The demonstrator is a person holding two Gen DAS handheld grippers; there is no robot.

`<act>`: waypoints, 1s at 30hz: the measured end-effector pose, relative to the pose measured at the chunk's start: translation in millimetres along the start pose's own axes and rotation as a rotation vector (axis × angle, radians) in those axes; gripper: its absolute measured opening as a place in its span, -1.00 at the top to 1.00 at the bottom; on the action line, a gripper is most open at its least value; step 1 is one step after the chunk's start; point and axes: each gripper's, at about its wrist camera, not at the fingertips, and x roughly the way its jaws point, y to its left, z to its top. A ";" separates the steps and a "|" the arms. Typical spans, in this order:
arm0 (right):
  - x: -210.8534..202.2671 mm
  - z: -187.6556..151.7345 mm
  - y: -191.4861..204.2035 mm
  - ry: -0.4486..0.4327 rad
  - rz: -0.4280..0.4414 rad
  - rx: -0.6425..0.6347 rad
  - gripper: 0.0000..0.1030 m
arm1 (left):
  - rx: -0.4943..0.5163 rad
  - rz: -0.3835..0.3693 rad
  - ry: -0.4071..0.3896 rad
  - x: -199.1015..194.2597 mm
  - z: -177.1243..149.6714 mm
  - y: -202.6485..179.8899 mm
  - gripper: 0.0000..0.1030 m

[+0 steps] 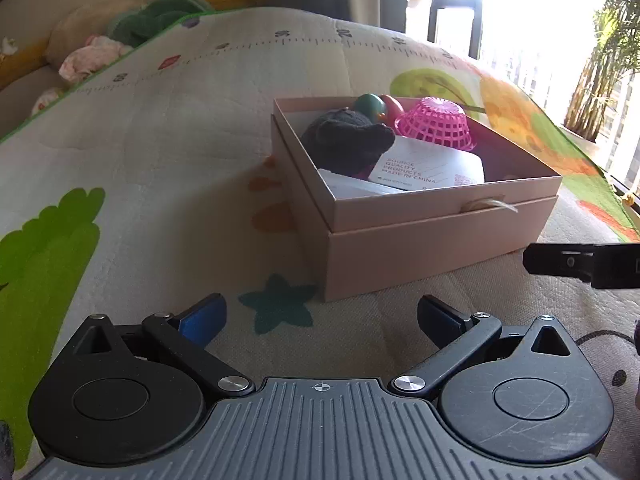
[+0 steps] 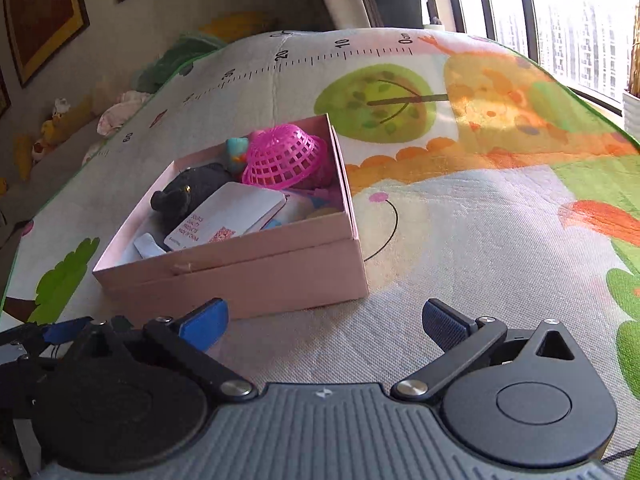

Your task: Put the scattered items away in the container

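Observation:
A pale pink box [image 1: 432, 236] [image 2: 256, 276] rests on the play mat. Inside it lie a dark plush toy [image 1: 344, 138] [image 2: 188, 192], an upturned pink plastic basket [image 1: 438, 122] [image 2: 286, 156], a white printed card [image 1: 430, 166] [image 2: 236, 212], and a teal toy [image 1: 370, 105] [image 2: 236, 152]. My left gripper [image 1: 322, 322] hovers open over the mat just in front of the box, nothing between its blue pads. My right gripper [image 2: 324, 322] is likewise open and empty, near the box's front right corner. In the left wrist view the right gripper's black finger [image 1: 580, 262] shows at the right edge.
The colourful play mat [image 1: 160, 152] [image 2: 480, 220] has a printed ruler along its far side. Soft toys and cloth [image 1: 120, 40] [image 2: 120, 112] are piled beyond its far left edge. A window [image 2: 560, 20] and a potted plant [image 1: 608, 60] stand at the right.

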 end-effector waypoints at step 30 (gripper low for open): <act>28.2 -9.6 21.0 0.006 -0.148 -0.158 -1.00 | -0.002 0.043 0.030 19.6 2.8 -9.0 -1.00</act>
